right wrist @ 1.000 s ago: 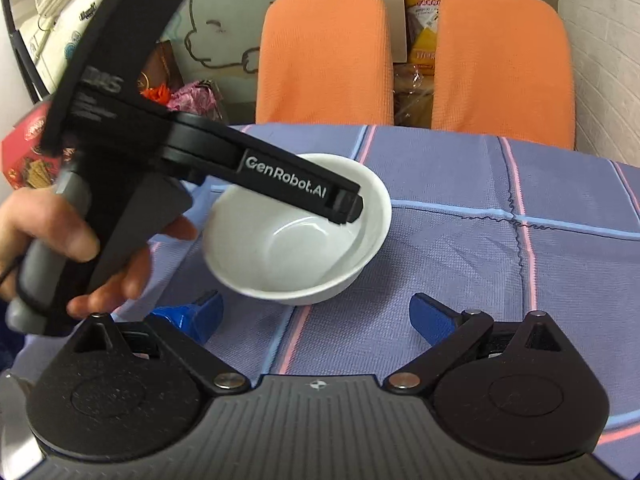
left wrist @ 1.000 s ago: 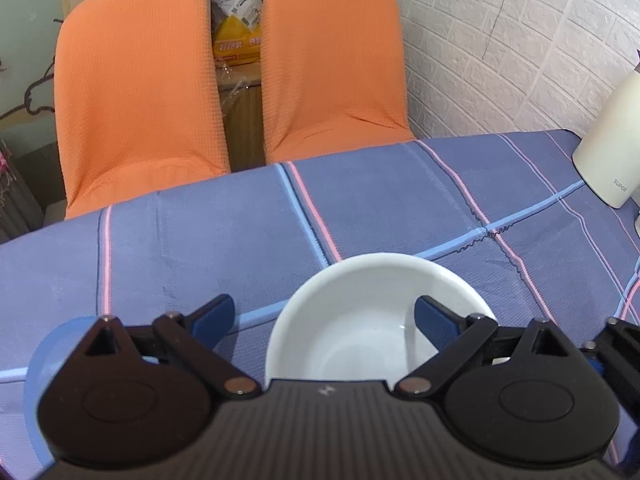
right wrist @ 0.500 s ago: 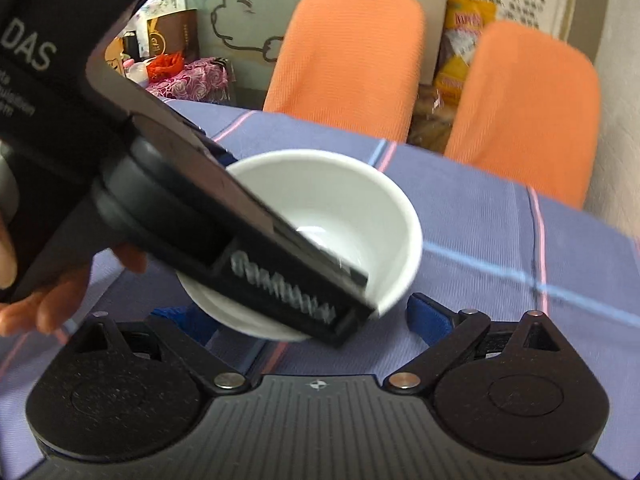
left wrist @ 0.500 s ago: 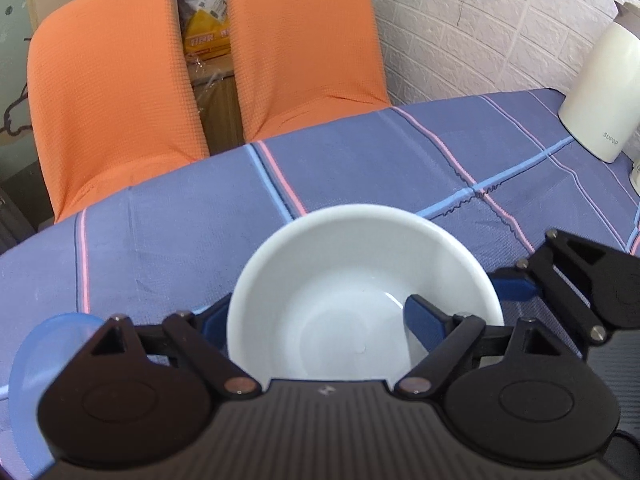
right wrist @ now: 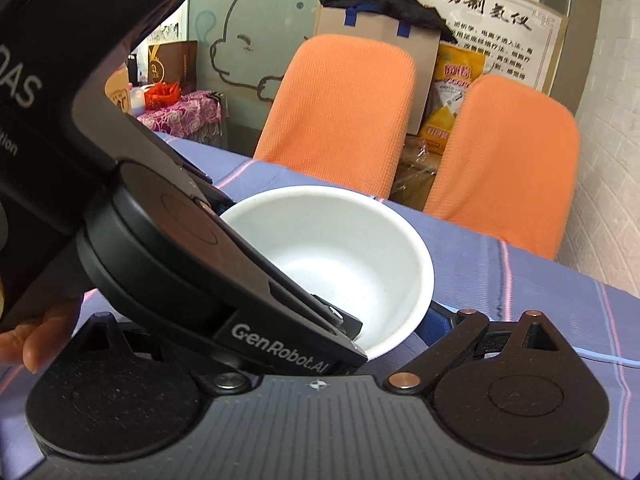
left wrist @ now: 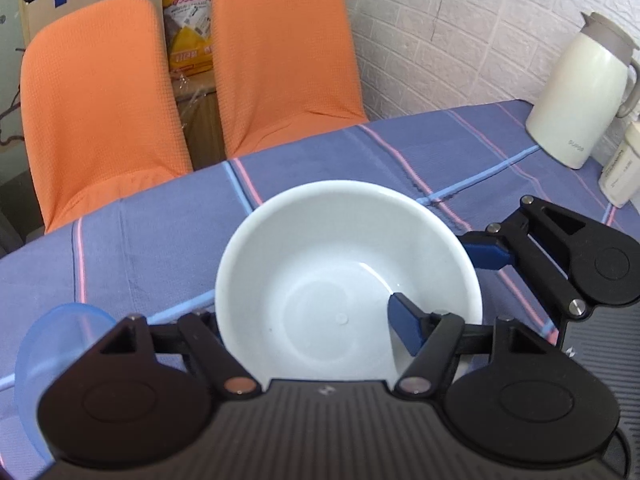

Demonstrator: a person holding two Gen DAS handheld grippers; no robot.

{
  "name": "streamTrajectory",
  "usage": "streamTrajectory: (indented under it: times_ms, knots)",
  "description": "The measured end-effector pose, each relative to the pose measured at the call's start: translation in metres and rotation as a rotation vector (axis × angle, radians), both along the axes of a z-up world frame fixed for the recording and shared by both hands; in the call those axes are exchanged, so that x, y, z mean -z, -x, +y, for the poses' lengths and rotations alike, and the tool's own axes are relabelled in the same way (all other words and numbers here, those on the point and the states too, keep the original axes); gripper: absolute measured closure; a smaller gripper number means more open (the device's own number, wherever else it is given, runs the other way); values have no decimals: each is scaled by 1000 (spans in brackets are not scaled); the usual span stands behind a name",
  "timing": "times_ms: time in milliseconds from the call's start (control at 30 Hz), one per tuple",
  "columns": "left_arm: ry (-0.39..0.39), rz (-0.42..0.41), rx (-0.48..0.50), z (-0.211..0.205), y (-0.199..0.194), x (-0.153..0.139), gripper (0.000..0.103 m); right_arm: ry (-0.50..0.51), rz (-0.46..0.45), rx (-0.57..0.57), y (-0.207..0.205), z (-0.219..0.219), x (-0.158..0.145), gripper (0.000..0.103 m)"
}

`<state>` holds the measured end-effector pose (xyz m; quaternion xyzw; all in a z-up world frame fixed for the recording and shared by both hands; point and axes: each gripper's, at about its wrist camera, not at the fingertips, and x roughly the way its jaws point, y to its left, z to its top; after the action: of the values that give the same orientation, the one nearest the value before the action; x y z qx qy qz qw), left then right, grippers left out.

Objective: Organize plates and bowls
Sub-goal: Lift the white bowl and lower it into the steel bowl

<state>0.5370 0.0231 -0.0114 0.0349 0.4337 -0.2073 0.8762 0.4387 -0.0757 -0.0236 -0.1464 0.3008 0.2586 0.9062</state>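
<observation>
A white bowl [left wrist: 320, 280] sits in the middle of the blue striped tablecloth [left wrist: 140, 248]. My left gripper [left wrist: 304, 308] straddles its near side. The right finger [left wrist: 404, 320] reaches inside the bowl and the left finger is hidden behind the bowl's left wall, with the jaws still wide apart. In the right wrist view the left gripper's black body [right wrist: 224, 280] lies across the bowl [right wrist: 352, 248]. My right gripper [right wrist: 320, 320] is open, its blue finger [left wrist: 486, 254] against the outside of the right rim. I cannot tell whether the bowl is lifted.
A translucent blue bowl [left wrist: 52, 344] lies at the near left. A white jug [left wrist: 580, 92] and a small bottle [left wrist: 622, 168] stand at the far right by the brick wall. Two orange chairs [left wrist: 100, 100] line the far edge. A hand [right wrist: 36, 332] holds the left gripper.
Both grippers have come closer to the bowl. The left gripper's right finger went deeper inside and its left finger slipped behind the wall. The right gripper came into the left wrist view.
</observation>
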Motion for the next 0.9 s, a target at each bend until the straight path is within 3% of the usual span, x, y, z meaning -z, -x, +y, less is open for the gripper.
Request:
streamTrajectory:
  times_ms: [167,400,667,900]
  knots:
    - [38,-34,11,-11,41,-27,32,-5,-45,8,44,-12,-21,17]
    - [70,-35,40,-37,131,-48,30,14,-60,23,129,-37,-41,17]
    - [81,-16,113,-70,228,-30,28,27,-18,74,208,-66,-37,16]
    - [47,8,136,-84,261,-5,28,-5,26,96,225,-77,-19,16]
